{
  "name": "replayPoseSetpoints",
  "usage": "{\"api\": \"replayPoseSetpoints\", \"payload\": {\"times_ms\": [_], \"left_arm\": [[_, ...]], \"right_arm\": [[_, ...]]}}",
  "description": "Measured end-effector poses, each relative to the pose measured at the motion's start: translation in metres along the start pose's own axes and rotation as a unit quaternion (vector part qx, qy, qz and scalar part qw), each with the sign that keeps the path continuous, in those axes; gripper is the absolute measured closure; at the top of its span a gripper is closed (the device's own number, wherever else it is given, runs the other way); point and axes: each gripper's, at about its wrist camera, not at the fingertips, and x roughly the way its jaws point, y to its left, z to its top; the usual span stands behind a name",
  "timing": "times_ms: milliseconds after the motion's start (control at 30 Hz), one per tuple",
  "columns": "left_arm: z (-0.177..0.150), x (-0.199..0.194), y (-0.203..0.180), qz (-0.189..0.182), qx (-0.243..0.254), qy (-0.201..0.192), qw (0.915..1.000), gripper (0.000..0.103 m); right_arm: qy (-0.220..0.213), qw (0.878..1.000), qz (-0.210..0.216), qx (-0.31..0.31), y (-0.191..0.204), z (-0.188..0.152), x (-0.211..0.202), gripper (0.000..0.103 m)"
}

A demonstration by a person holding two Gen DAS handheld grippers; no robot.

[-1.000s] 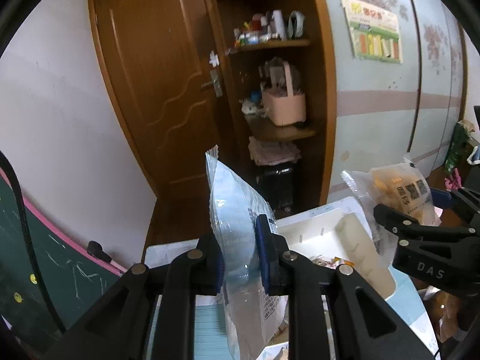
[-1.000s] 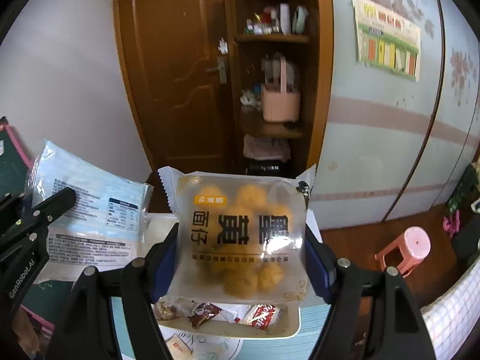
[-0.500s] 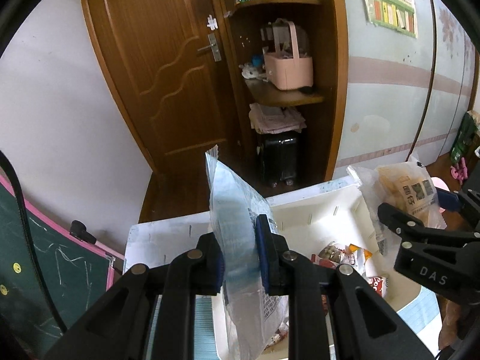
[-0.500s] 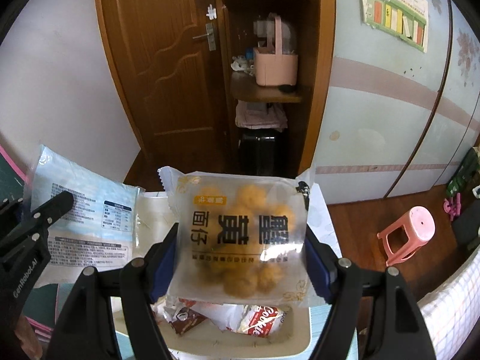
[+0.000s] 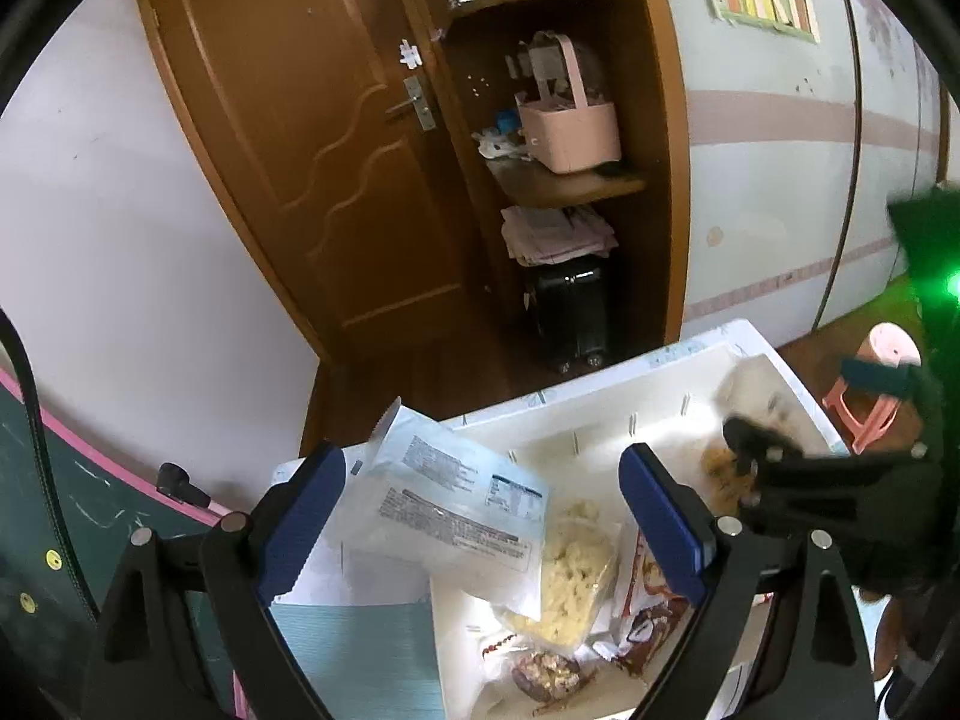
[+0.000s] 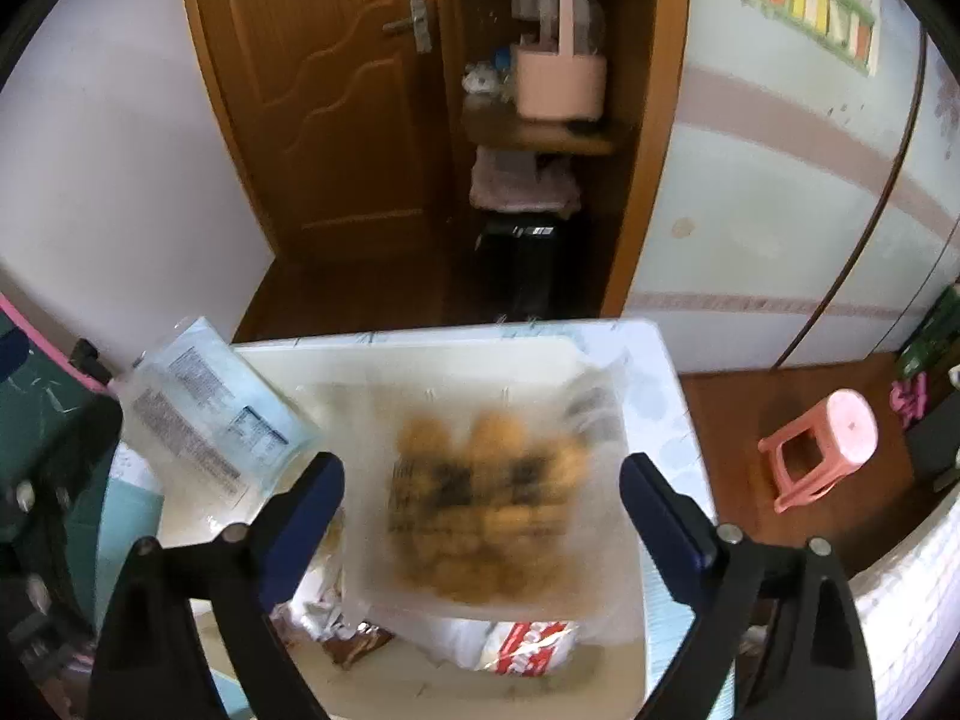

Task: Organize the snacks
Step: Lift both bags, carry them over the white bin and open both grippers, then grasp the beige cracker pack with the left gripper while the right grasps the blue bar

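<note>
My left gripper [image 5: 483, 513] had just spread its jaws wide, and the pale blue snack packet [image 5: 456, 504] lay loose between them, touching neither pad, resting tilted on the left rim of the white bin [image 5: 606, 420] over the snacks inside. My right gripper [image 6: 483, 519] had just opened its jaws too, and the blurred bag of golden puffs [image 6: 489, 492] sat free between them above the bin, which stood on the desk [image 5: 354, 654].
</note>
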Motion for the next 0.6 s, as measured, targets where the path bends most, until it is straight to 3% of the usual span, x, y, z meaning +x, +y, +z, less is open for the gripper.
{"api": "replayPoseSetpoints", "payload": {"times_ms": [300, 600], "left_arm": [[-0.007, -0.022, 0.006, 0.001, -0.002, -0.007, 1.0, 0.011], [-0.019, -0.074, 0.02, 0.006, 0.001, -0.025, 0.9997, 0.011]], "right_arm": [[-0.022, 1.0, 0.013, 0.004, -0.003, -0.003, -0.027, 0.005], [-0.023, 1.0, 0.018, -0.005, 0.0, -0.024, -0.07, 0.005]]}}
